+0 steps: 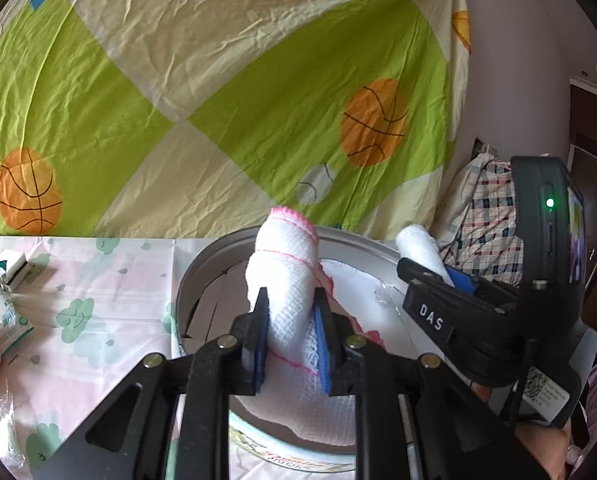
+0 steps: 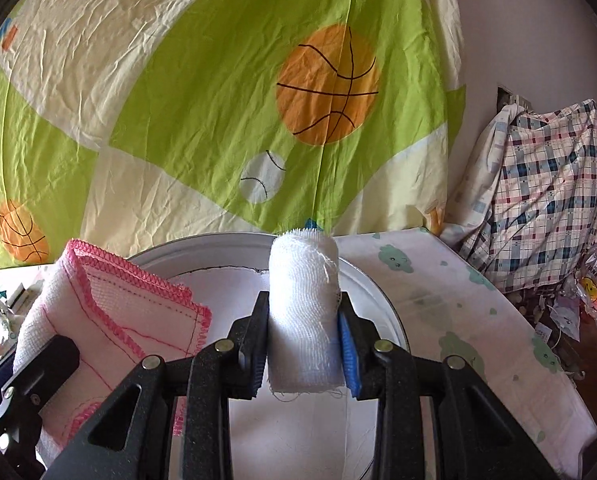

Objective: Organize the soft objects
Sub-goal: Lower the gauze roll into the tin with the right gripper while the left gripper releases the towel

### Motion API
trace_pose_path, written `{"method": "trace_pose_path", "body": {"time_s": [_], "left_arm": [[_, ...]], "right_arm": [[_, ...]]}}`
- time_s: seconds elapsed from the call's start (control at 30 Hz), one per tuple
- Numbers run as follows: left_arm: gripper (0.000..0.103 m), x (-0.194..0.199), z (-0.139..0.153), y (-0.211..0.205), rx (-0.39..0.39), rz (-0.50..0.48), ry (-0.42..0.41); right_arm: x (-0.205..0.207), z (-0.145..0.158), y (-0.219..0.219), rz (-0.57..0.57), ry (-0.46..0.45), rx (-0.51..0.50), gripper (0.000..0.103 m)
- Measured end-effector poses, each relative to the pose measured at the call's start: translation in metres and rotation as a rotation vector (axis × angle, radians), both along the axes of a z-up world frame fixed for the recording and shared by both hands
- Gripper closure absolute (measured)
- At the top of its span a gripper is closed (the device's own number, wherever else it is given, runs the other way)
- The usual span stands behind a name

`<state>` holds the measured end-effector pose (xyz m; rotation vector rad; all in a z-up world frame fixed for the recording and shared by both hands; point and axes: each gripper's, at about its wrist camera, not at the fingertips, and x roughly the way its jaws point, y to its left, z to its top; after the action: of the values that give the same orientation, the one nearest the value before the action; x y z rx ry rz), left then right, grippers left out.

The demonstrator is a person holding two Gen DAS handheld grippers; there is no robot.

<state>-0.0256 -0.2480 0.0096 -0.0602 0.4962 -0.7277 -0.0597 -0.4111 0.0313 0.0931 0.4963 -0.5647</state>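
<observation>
A round tin (image 1: 202, 264) stands on the table (image 1: 98, 280), close before a hanging sheet (image 1: 218, 80). The left gripper (image 1: 290, 320) holds a folded cloth (image 1: 286, 280) over the tin's left part, and just right of it the right gripper (image 2: 302, 332) holds a gauze roll (image 2: 304, 304) over the tin's middle, the cloth hanging down into the tin. Small boxes (image 1: 10, 296) lie on the table well left of the tin, and a bundle of checked fabric (image 2: 546, 200) sits behind the table's right end.
</observation>
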Motion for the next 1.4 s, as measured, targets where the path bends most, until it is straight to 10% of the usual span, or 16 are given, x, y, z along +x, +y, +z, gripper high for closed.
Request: {"method": "trace_pose_path", "body": {"time_s": [0.3, 0.43, 0.5, 1.4], "left_arm": [[0.075, 0.005, -0.013, -0.006, 0.083, 0.057, -0.011], [0.013, -0.003, -0.008, 0.002, 0.078, 0.108, -0.056], [0.002, -0.011, -0.003, 0.009, 0.052, 0.140, -0.099], [0.000, -0.018, -0.003, 0.064, 0.140, 0.397, -0.232]], "right_arm": [[0.005, -0.007, 0.003, -0.003, 0.031, -0.008, 0.069], [0.004, -0.004, 0.002, -0.011, 0.018, 0.000, 0.036], [0.000, 0.000, 0.003, -0.018, -0.005, 0.000, 0.024], [-0.023, 0.019, 0.031, 0.046, -0.187, 0.025, 0.022]]}}
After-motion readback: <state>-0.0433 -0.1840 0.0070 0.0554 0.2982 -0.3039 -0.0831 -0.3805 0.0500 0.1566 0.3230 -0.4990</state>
